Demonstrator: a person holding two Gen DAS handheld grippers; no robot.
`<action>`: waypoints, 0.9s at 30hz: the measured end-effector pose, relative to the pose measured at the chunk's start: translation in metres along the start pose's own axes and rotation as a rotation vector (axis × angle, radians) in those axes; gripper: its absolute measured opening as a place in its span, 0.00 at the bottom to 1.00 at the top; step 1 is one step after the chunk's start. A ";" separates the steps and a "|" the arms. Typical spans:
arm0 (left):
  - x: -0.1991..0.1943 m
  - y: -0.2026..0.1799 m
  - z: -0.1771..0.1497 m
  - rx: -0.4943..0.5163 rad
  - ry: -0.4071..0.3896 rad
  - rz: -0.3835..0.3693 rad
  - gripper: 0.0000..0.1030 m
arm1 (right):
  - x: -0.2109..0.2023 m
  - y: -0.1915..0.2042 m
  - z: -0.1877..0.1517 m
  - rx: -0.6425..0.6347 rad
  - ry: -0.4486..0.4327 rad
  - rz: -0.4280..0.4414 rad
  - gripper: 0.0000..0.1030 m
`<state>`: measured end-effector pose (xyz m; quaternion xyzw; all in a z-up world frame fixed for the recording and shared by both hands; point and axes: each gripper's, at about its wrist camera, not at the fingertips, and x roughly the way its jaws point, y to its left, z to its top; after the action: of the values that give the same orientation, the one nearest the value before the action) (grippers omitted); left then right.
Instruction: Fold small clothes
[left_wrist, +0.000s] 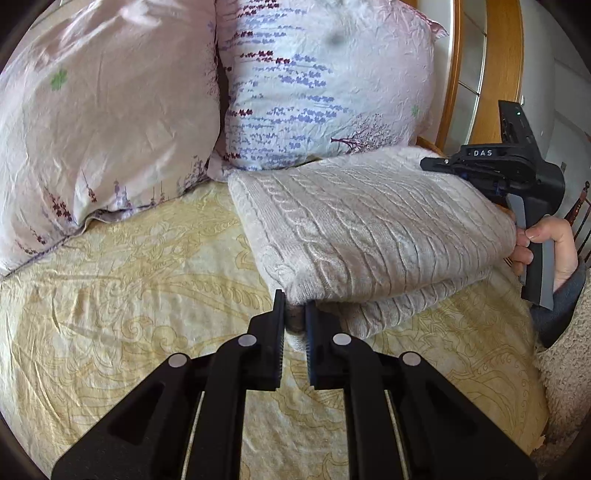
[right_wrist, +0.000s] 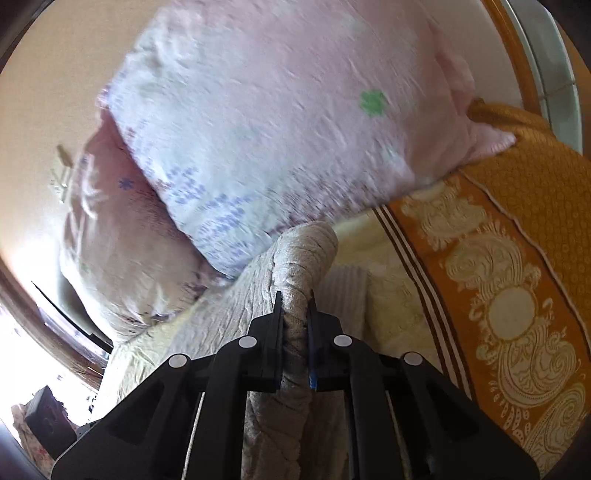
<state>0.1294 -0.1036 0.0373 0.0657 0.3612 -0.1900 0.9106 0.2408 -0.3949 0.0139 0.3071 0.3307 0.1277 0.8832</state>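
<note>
A pale grey cable-knit garment lies folded in layers on the yellow patterned bedspread, in front of the pillows. My left gripper is shut on its near left corner, with a bit of knit pinched between the jaws. In the left wrist view the right gripper's body shows at the garment's right edge, held by a person's hand; its fingertips are hidden there. In the right wrist view my right gripper is shut on a bunched fold of the same knit garment.
Two floral pillows lean against the wooden headboard behind the garment. An orange patterned border of the bedspread runs along the right side. A fuzzy beige sleeve sits at the right edge.
</note>
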 end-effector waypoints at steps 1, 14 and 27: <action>0.001 0.000 0.000 0.001 0.004 0.000 0.09 | 0.002 -0.004 0.000 0.020 0.009 0.004 0.10; 0.007 -0.001 -0.003 -0.008 0.058 0.015 0.22 | 0.002 -0.005 -0.001 0.020 -0.018 0.016 0.09; 0.016 -0.015 -0.006 0.037 0.098 0.119 0.24 | -0.003 -0.003 -0.002 0.003 -0.058 0.019 0.09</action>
<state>0.1308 -0.1203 0.0220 0.1132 0.3970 -0.1386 0.9002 0.2368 -0.3978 0.0123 0.3151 0.3021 0.1266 0.8907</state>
